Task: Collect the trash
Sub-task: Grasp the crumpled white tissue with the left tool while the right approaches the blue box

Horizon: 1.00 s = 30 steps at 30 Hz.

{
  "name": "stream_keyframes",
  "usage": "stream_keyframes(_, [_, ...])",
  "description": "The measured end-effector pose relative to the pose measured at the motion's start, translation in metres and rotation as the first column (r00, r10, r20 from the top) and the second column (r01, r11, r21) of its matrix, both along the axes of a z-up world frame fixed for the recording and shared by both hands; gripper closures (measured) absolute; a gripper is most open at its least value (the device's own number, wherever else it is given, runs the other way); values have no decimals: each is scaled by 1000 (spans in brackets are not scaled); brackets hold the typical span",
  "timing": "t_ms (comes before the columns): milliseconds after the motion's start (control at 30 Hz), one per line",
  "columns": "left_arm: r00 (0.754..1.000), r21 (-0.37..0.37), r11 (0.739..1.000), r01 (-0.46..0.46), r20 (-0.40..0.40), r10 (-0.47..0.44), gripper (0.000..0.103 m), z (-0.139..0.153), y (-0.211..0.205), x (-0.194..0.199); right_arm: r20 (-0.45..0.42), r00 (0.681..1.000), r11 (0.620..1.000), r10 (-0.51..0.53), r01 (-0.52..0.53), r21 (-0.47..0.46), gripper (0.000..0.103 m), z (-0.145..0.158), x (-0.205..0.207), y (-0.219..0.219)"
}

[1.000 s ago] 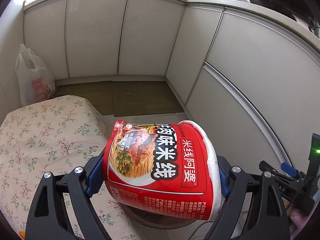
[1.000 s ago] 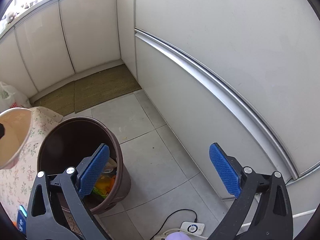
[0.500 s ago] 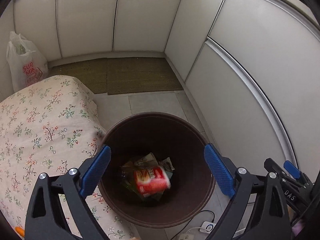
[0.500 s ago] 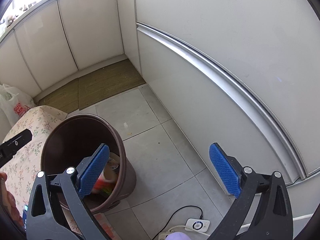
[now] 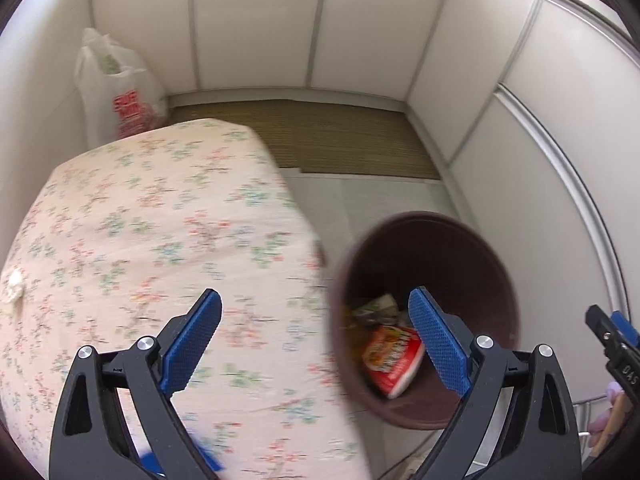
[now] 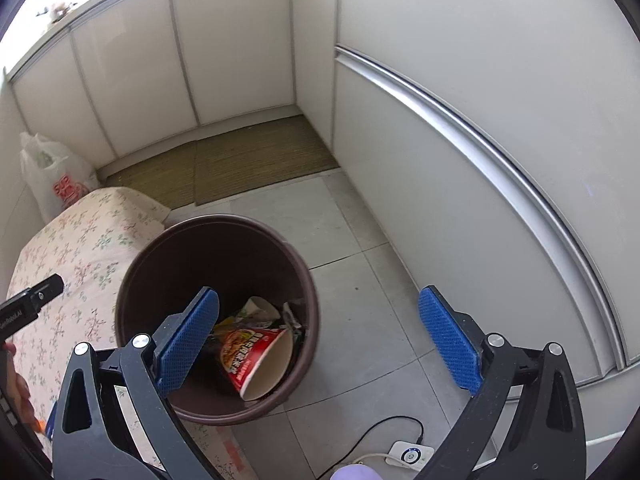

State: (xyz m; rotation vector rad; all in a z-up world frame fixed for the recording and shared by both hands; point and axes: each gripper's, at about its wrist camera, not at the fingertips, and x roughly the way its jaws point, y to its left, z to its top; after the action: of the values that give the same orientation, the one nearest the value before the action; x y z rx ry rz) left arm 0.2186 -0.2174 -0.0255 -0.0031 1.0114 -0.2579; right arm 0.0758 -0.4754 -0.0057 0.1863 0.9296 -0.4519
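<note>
A red instant noodle cup (image 6: 256, 360) lies on its side inside the brown trash bin (image 6: 280, 248), on top of other wrappers; it also shows in the left wrist view (image 5: 394, 360) inside the bin (image 5: 460, 232). My left gripper (image 5: 316, 342) is open and empty, over the edge of the floral-covered table (image 5: 140, 232) beside the bin. My right gripper (image 6: 318, 342) is open and empty, above the bin's right rim and the floor. A small crumpled white scrap (image 5: 14, 286) lies at the table's left edge.
A white plastic bag (image 5: 120, 92) with red print stands in the far left corner. Woven mats (image 6: 240, 156) lie on the tiled floor by white cabinets (image 6: 480, 120). A cable and small white device (image 6: 410, 454) lie on the floor near the bin.
My left gripper opened and dropped the noodle cup into the bin, then swung left over the table. My right gripper drifted slightly, with the bin more in its view.
</note>
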Motion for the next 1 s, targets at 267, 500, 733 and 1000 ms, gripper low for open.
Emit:
stream_keyframes(267, [968, 76, 965, -252, 3, 253, 11, -18, 134, 17, -34, 991, 990, 129, -130, -49, 7, -8, 33, 58])
stream_keyframes(500, [868, 121, 862, -491, -18, 497, 11, -43, 278, 23, -81, 964, 960, 252, -259, -106, 7, -15, 57, 120])
stream_keyframes(733, [759, 123, 755, -644, -29, 651, 11, -62, 395, 26, -81, 932, 923, 353, -361, -132, 7, -22, 75, 178])
stream_keyframes(1000, [737, 38, 742, -669, -87, 670, 11, -93, 432, 44, -97, 891, 887, 444, -452, -90, 7, -37, 94, 233])
